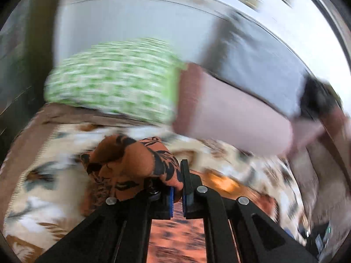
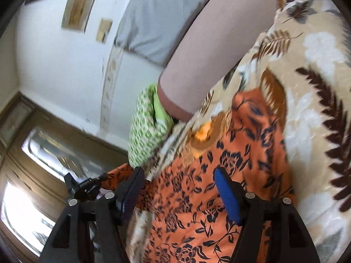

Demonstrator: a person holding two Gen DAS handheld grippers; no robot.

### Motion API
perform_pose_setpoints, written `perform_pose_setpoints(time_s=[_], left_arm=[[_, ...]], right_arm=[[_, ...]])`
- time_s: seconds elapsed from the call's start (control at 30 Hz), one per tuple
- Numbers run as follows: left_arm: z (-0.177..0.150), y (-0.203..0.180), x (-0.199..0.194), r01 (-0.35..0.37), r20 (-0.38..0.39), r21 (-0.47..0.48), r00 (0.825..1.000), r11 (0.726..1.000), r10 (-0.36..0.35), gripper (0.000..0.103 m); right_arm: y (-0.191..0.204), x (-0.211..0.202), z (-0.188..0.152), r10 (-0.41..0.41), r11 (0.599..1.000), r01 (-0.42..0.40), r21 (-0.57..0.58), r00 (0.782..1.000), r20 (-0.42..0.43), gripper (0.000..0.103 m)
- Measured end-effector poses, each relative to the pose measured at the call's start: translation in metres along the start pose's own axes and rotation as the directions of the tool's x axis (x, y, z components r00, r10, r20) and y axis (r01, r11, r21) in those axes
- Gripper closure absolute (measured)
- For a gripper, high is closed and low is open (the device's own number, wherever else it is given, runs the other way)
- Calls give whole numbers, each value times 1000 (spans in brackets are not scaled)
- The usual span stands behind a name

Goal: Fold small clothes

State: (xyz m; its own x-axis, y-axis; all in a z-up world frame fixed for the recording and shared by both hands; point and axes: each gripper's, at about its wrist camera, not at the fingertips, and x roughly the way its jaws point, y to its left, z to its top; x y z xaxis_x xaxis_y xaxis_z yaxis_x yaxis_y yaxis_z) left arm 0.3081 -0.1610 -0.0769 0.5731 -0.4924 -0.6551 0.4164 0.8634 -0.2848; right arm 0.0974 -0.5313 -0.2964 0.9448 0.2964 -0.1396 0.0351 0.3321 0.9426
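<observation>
Nothing readable in either view, honestly. No labels, brand marks or numbers come through on anything. The framed pictures (image 2: pixel 77 11) on the wall, up and off to the left of the right gripper, are too blurry to tell if they carry any writing at all. The left wrist view is smeared with motion blur, so no lettering there either.

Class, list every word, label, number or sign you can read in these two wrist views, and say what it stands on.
None can be read.
Framed pictures on the wall: any writing is too blurred to tell.
Orange floral garment: pattern only, no label showing.
Leaf-print blanket: pattern only.
Green patterned cloth: blurred by motion, pattern only.
Black mount at the left of the right wrist view: faint marks, too small to read.
</observation>
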Motion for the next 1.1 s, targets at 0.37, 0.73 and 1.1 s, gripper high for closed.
perform_pose_setpoints(time_s=[0.37,0.73,1.1], left_arm=[[-93,-195,86,306,-371,253,907,918,-200,53],[-92,-64,56,137,-247,156,964,978,-96,37],[-92,79,92,-154,-282,-19,949,988,143,37]], right_arm=[[-32,-26,23,-9,992,4,128,999,39,32],[-2,23,-4,-48,999,47,-9,996,-81,30],[5,99,-21,-178,977,153,-145,968,-177,40]])
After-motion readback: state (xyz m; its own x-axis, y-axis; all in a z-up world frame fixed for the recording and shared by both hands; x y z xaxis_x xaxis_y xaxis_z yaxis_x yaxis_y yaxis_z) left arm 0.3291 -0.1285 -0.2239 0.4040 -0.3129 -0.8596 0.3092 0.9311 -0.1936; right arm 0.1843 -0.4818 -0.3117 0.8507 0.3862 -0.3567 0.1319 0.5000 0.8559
